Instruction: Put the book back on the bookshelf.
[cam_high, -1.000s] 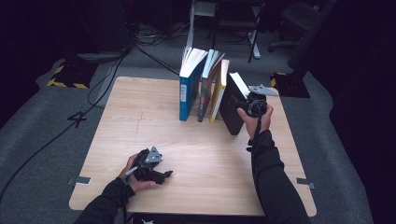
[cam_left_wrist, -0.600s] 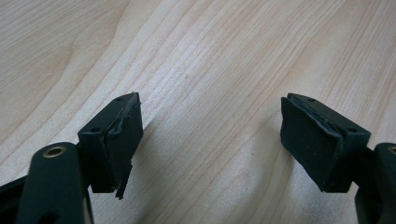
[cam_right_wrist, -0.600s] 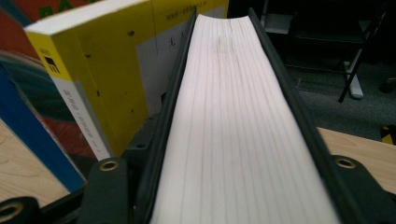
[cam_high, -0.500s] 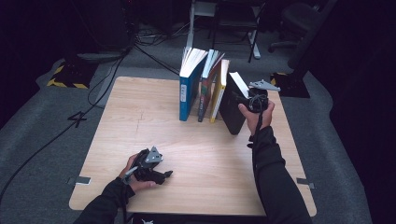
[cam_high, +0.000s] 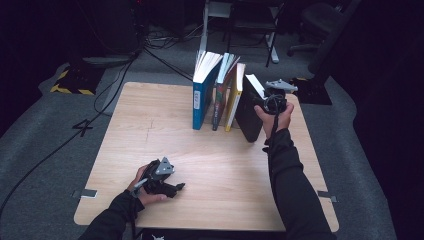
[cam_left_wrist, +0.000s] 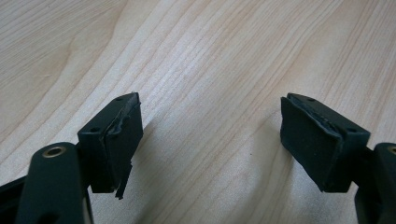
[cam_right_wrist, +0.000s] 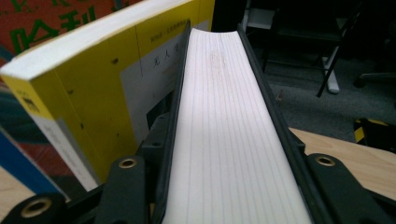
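Observation:
A black-covered book leans against a yellow book at the right end of a row of upright books. My right gripper is at its top edge. In the right gripper view the black book's white page edge runs between the two jaws, which press on both covers; the jaws have just been closing on it. The yellow book stands close on the left. My left gripper rests low on the wooden table near the front left, open, with bare wood between its pads.
A blue book and a red-and-green book stand to the left of the yellow one, their pages fanned at the top. Cables, a chair and a stand lie on the dark floor beyond the table's far edge.
The right gripper has shifted slightly up at the black book's top edge. The left gripper and the row of books have stayed where they were.

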